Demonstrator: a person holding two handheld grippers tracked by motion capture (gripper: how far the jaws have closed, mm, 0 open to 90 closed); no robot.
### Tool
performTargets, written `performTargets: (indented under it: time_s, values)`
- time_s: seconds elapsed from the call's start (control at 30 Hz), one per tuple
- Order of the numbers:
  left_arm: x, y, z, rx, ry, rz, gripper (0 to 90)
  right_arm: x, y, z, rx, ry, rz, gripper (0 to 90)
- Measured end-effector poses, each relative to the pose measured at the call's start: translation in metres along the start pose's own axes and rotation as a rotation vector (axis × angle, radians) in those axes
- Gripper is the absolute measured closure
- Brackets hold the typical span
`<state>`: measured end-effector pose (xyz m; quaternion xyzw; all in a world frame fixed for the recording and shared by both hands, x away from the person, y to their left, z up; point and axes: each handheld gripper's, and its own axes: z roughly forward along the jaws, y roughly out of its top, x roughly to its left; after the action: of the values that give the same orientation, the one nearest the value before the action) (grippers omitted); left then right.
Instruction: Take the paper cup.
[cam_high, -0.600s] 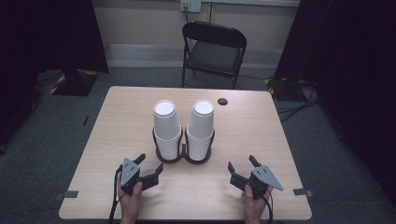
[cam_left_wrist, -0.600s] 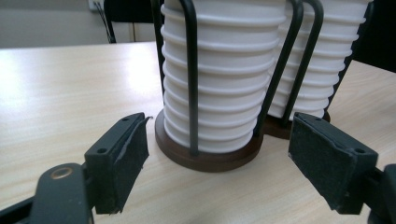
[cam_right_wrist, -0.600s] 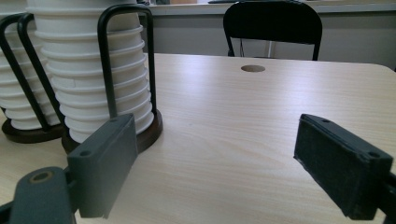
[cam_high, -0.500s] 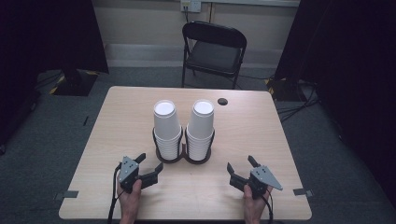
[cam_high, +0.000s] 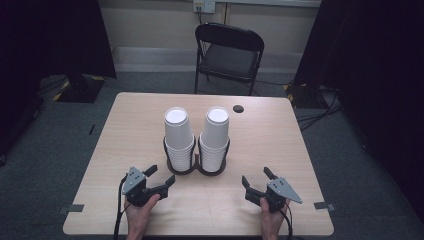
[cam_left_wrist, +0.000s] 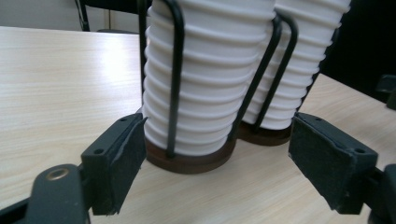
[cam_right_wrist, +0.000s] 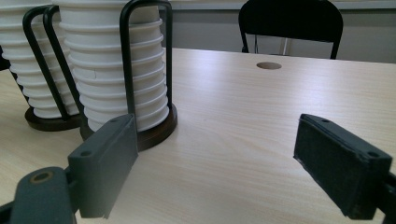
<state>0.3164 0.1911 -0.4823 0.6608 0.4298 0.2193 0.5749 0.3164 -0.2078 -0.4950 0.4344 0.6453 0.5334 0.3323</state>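
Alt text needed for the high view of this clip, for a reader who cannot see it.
Two stacks of white paper cups stand side by side in a black wire holder mid-table. Near the front edge, the left tongs and right tongs rest open, apart from the cups. A black folding chair stands beyond.

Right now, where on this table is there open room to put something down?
Bare wood lies left of the left cup stack, right of the right cup stack past the small hole, and between the left gripper and right gripper. The middle, around the black holder, is crowded.
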Motion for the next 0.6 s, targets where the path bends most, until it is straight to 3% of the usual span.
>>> performTargets:
  time_s: [0.3, 0.53, 0.6]
  values:
    - [-0.017, 0.02, -0.003, -0.003, -0.057, 0.045, 21.2, -0.001, 0.0, 0.001, 0.012, -0.001, 0.008, 13.3]
    - [-0.03, 0.035, -0.009, -0.036, -0.093, 0.09, 23.1, -0.001, 0.001, 0.002, 0.021, -0.004, 0.013, 13.5]
    - [-0.035, 0.04, -0.01, -0.06, -0.122, 0.108, 29.4, -0.001, 0.001, 0.002, 0.023, -0.005, 0.013, 13.5]
